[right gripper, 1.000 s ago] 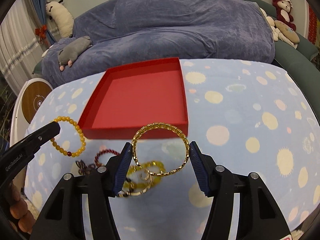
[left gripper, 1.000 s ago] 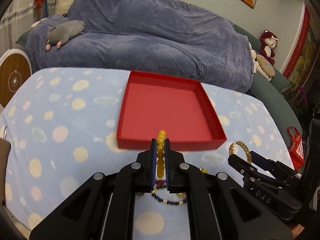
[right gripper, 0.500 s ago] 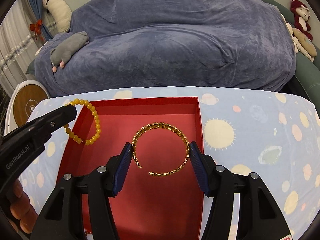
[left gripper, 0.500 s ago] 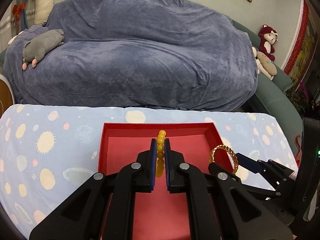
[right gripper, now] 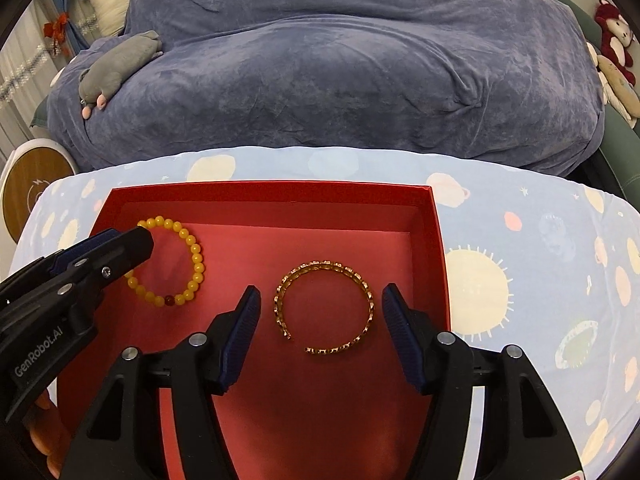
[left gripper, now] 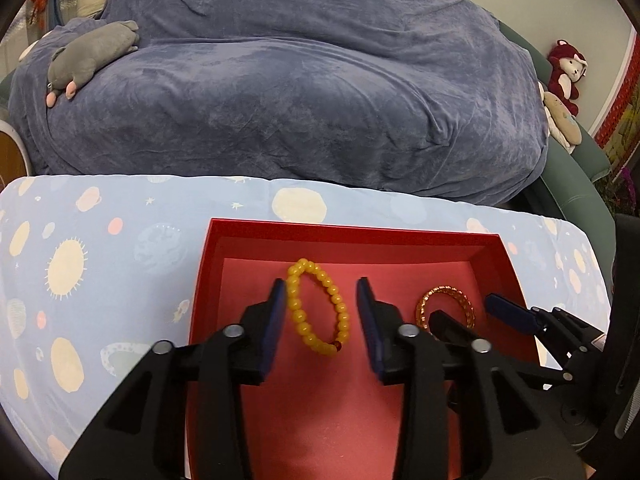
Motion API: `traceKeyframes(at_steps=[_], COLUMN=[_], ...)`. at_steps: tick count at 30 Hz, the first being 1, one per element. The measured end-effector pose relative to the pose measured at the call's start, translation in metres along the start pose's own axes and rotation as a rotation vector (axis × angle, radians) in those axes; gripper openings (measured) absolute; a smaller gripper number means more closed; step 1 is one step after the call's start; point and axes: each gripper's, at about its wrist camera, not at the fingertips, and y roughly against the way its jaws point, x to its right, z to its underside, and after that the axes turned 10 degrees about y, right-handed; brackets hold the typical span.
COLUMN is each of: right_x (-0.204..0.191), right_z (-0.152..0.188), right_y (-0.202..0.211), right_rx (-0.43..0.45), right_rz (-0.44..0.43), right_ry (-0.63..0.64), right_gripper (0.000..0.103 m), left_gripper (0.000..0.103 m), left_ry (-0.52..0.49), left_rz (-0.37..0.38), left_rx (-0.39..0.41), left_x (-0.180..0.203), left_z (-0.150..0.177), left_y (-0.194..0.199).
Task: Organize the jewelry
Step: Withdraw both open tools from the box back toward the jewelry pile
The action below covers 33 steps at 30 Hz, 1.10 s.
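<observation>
our left claw (left gripper: 321, 300) stands with its jaws spread, released, and the yellow bead bracelet (left gripper: 319, 307) lies flat on the floor of the red tray (left gripper: 352, 229) in the gap between the two blue pads (left gripper: 275, 320), touching neither as far as we can see. one dark red bead sits at the near end of the loop. our right claw (right gripper: 321, 300) is likewise released, jaws wide apart, with the open gold bangle (right gripper: 324, 306) lying on the tray floor between them; its gap faces toward us and to the left. in the right wrist view the bead bracelet (right gripper: 172, 262) rests in the tray's left half, partly hidden behind the tip of the left claw, and the bangle sits nearer the right wall. the two pieces lie side by side, apart from each other. the tray stands on a pale blue tablecloth (left gripper: 100, 248) printed with suns and planets. beyond the table is a sofa under a blue-grey throw (right gripper: 340, 60), with a grey plush toy (right gripper: 116, 70) lying on its left end and a red plush toy (left gripper: 566, 70) at the far right.
</observation>
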Motion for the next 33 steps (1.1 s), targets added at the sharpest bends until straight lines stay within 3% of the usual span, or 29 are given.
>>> traceKeyframes(at_steps=[2,12,19,24,33], right_x=[0.001,0.003,-0.002,0.001,-0.005], right_z=[0.003,0.023,0.024,0.026,0.055], right_y=[0.001,0.011,0.014,0.021,0.096], right_rx=[0.012,0.020,0.023,0.041,0.104], right_rz=[-0.003,0.000,0.036,0.057,0.059], right_ry=[-0.006,-0.033,0.041,0.056,0.061], right_gripper=[0.068,0.069,0.068,0.068,0.069], left_gripper=[0.048,0.048,0.048,0.048,0.049], left_ry=[0.005,-0.001,0.038,-0.021,0.000], left_rz=[-0.004,-0.001,0.006,-0.020,0.006], left_rx=[0.009,-0.020,-0.030,-0.021,0.064], left_x=[-0.003,-0.011,-0.018,-0.009,-0.011], left_z=[0.003,0.031,0.050,0.060,0.061], left_y=[0.003,0.015,0.024,0.028,0.092])
